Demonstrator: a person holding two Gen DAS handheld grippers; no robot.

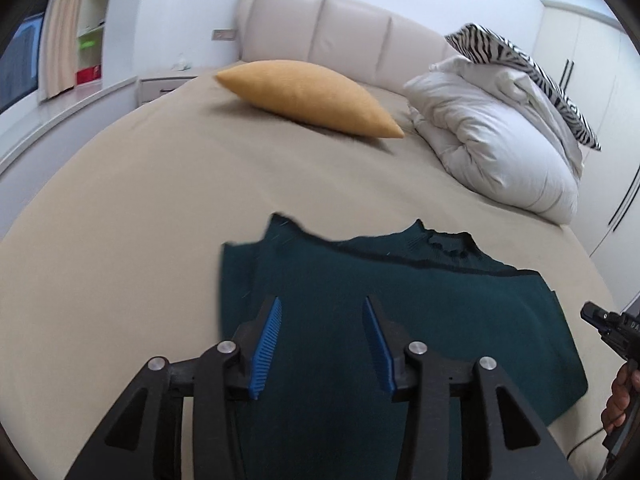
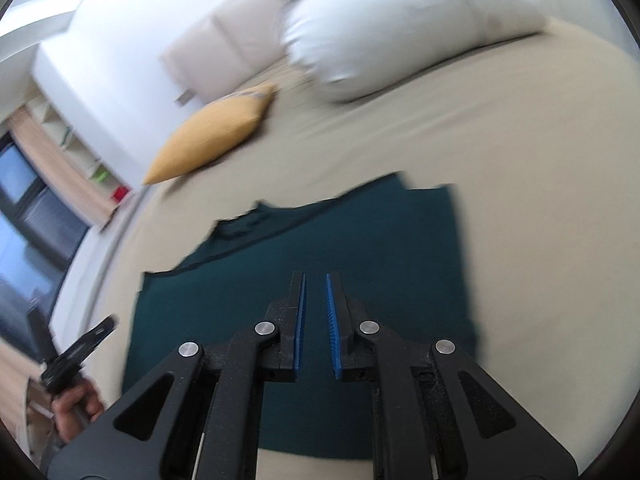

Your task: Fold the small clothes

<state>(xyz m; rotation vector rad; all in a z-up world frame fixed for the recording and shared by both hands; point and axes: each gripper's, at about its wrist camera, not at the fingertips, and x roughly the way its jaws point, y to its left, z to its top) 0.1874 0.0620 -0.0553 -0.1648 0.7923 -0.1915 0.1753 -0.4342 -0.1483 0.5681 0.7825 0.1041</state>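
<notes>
left tool (image 1: 322, 312): nearest in the left wrist view, black arms with blue ribbed pads (image 1: 266, 346), jaws set wide apart, nothing between them; it hovers over the near part of the garment.
right tool (image 2: 316, 288): nearest in the right wrist view, same black arms and blue pads (image 2: 332, 320), jaws narrow with a slim gap, nothing gripped; it hangs above the middle of the garment. in the left wrist view its black tip shows at the right edge.
hands: a hand (image 1: 618, 400) holds the right tool's handle at the right edge of the left wrist view; another hand (image 2: 76, 408) holds the left tool's handle at the lower left of the right wrist view, blurred.
garment (image 1: 400, 320): a dark teal knit top lying flat on the bed, just beyond both tools; a ribbed high neck sits at its far edge, and one side is turned in over the body, leaving a straight folded edge.
bed (image 1: 140, 220): a beige sheet, smooth, carrying the garment near its front part.
yellow cushion (image 1: 308, 96): farther up the bed, well apart from the garment, lying on the sheet.
white duvet (image 1: 492, 148): bunched in a heap beside the cushion, at the head end.
zebra-print fabric (image 1: 520, 64): resting on top of the duvet heap.
headboard (image 1: 344, 28): pale padded panels behind the cushion, against a white wall.
shelves (image 1: 92, 20): far left, beside a curtain and a dark window.
</notes>
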